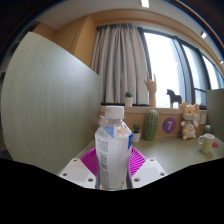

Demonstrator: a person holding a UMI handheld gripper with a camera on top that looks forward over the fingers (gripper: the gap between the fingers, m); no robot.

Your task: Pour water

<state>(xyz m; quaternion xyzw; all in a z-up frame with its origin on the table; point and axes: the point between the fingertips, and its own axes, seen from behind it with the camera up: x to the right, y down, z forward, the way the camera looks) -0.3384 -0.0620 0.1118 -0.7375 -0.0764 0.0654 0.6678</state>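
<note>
A clear plastic water bottle [112, 155] with a white cap and a blue-and-white label stands upright between my fingers, held up off the desk. My gripper [112, 163] is shut on the bottle, both magenta pads [90, 160] pressing its sides. The bottle's lower part is hidden below the fingers. No cup or other vessel shows near the bottle.
A wooden desk [170, 150] runs under the window at the right, bearing a green cactus figure [151, 125], a purple round clock [170, 126], a plush toy [189, 121] and a white mug [208, 143]. A pale partition panel [45, 115] stands close at the left. Grey curtains hang behind.
</note>
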